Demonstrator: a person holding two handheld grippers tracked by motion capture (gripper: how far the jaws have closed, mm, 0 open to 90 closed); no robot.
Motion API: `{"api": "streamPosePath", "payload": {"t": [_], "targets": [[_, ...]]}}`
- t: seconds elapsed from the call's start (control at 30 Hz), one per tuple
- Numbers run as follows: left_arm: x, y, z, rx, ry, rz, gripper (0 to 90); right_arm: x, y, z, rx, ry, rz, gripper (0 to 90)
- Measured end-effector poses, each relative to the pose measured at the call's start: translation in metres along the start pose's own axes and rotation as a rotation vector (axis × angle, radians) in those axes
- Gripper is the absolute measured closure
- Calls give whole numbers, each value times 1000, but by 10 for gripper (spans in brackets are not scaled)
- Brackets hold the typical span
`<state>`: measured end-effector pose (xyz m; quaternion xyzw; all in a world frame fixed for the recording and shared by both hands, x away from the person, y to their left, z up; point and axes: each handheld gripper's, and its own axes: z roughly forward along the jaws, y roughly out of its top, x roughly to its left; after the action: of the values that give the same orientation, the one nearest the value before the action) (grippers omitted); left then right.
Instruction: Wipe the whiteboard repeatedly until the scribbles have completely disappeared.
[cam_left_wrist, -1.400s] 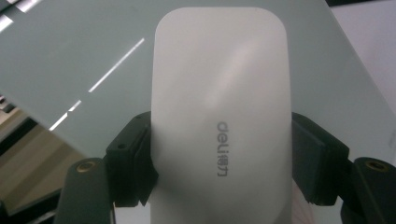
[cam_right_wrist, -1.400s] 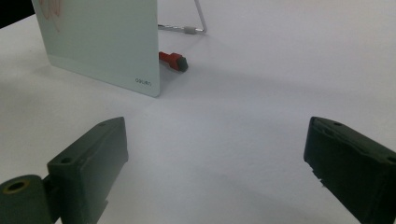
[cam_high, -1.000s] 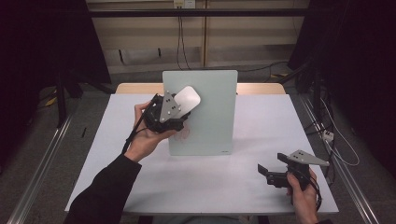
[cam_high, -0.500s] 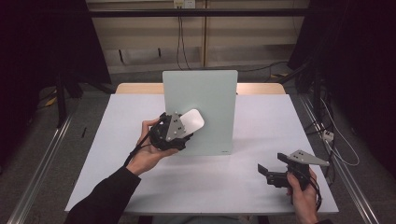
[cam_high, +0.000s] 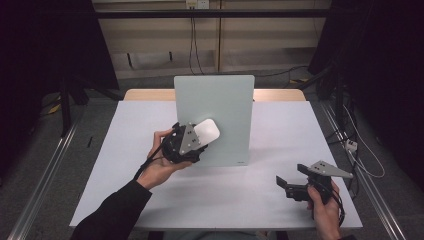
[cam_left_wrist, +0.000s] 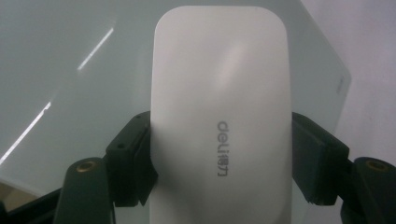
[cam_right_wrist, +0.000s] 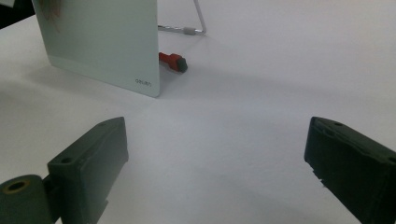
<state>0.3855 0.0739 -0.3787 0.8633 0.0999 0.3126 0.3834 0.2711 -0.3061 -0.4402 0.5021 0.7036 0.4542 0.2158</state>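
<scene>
Left gripper (cam_high: 196, 142): jaws pinch the white eraser (cam_left_wrist: 222, 116) against the board (cam_high: 225, 100).
Right gripper (cam_high: 292, 189): jaws spread, near the table's (cam_high: 280, 135) front right corner.
Behind board: red marker (cam_right_wrist: 173, 60).

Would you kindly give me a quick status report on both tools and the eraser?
Left tool shut on white eraser, held against glass board. Right tool open, idle over table. Nothing in the way.

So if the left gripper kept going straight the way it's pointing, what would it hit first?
Probably the glass board: the left gripper, shut on the white eraser, points at its face, and the eraser would likely touch first.
</scene>
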Motion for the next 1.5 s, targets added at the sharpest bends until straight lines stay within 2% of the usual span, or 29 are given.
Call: {"api": "streamPosePath", "payload": {"t": [0.2, 0.3, 0.4, 0.5, 0.6, 0.67, 0.7, 0.77, 0.83, 1.0, 1.13, 1.27, 1.33, 1.5], "targets": [[-17, -17, 5, 41, -55, 8, 310, 0, 0, 0, 2, -2, 0, 61], [-16, -19, 4, 41, -63, -6, 309, 0, 0, 0, 0, -1, 0, 61], [-7, -14, -1, 33, -41, -10, 310, 0, 0, 0, 1, -2, 0, 61], [9, -8, -9, 5, -2, -31, 310, 0, 0, 0, 1, -1, 1, 61], [26, -3, -19, -32, 47, -71, 310, 0, 0, 0, 1, -1, 1, 61], [32, -3, -23, -46, 62, -95, 310, 0, 0, 0, 1, -1, 0, 61], [32, -4, -23, -44, 59, -92, 310, 0, 0, 0, 1, -1, 1, 61], [26, -5, -21, -12, 69, -43, 310, 0, 0, 0, 1, 0, 2, 61], [19, -9, -17, 2, 45, -27, 310, 0, 0, 1, 1, -1, 0, 61], [3, -20, -10, 26, 1, -14, 310, 0, 0, 1, 1, -1, 2, 61], [-3, -23, -7, 36, -18, -16, 310, 0, 0, 1, 1, 0, 1, 61], [1, -18, -8, 37, -23, -21, 310, 0, 0, 1, 2, 4, 8, 61], [6, -13, -10, 27, -4, -23, 310, -1, 0, 1, 1, 2, 8, 62], [22, -2, -16, -13, 31, -68, 310, 0, 0, 1, 2, 4, 8, 62]]}}
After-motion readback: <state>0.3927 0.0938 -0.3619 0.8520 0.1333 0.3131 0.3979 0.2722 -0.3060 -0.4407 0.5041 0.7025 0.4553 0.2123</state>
